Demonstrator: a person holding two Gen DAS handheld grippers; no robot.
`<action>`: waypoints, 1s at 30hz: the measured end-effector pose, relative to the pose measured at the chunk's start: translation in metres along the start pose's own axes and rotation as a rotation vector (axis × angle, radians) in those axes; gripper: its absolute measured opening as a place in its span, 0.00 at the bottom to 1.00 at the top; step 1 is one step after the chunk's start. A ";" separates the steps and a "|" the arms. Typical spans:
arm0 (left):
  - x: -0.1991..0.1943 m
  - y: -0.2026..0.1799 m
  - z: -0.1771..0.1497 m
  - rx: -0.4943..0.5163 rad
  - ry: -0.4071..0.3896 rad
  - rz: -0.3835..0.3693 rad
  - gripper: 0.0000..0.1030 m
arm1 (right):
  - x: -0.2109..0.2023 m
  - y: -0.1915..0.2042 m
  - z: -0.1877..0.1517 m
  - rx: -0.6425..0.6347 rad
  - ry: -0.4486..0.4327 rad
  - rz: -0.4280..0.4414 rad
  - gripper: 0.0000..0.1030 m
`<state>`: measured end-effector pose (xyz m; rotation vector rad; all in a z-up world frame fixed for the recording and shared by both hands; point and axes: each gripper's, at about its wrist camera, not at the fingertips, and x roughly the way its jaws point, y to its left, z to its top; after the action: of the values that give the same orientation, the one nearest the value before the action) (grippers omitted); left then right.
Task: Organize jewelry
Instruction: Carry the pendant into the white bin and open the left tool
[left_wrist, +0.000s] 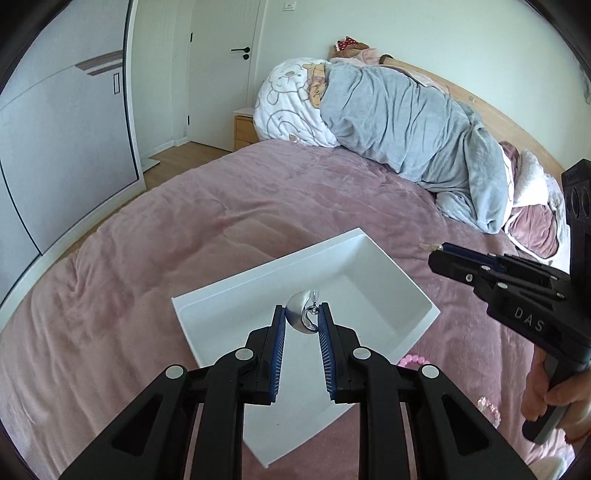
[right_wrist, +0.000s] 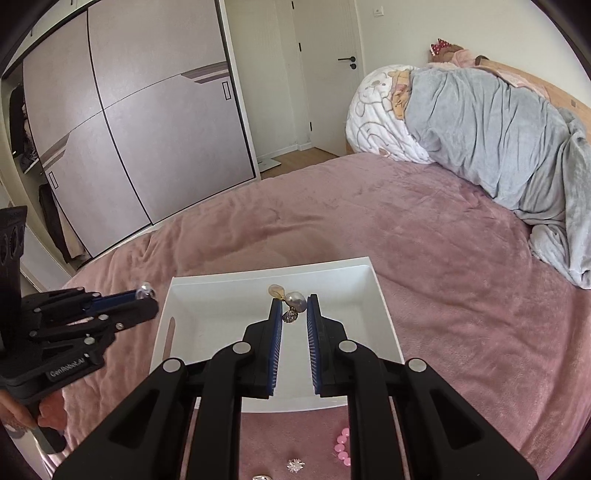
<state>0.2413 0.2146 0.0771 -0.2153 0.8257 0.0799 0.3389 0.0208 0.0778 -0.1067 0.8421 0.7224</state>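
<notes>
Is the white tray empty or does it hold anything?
Empty: the white tray shows only bare floor; the pearl earring is pinched in the right gripper above it.

Left hand-held gripper (left_wrist: 301, 317), at the lower centre of its own view, is clamped on a silver earring (left_wrist: 303, 316). Right hand-held gripper (right_wrist: 294, 310) pinches a pearl earring (right_wrist: 295, 301), angled downward.

From my left tongs (left_wrist: 302, 314) I see a tray (left_wrist: 369, 266) on the bed (left_wrist: 184, 240), directly below the tips, which hold an earring (left_wrist: 304, 314) over it. My right tongs (right_wrist: 293, 306) hang over the same tray, an earring (right_wrist: 293, 301) between their tips. A bead bracelet (right_wrist: 342, 448) and a small brooch (right_wrist: 295, 465) lie on the bed nearer me than the tray. A rolled blanket (right_wrist: 498, 140) and a pillow (right_wrist: 376, 118) lie at the bed's far right. A wardrobe (right_wrist: 129, 129) stands left of the bed, a door (right_wrist: 325, 74) behind.
</notes>
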 end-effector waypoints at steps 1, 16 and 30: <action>0.011 0.000 0.001 -0.009 0.007 0.001 0.22 | 0.008 -0.003 0.002 0.018 0.021 0.006 0.14; 0.130 0.010 0.002 0.045 0.273 0.064 0.22 | 0.116 -0.052 -0.002 0.175 0.293 -0.039 0.14; 0.166 0.029 -0.020 -0.026 0.416 0.035 0.39 | 0.184 -0.057 -0.028 0.248 0.484 -0.087 0.20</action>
<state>0.3345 0.2363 -0.0628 -0.2457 1.2434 0.0799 0.4387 0.0677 -0.0829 -0.0964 1.3747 0.5094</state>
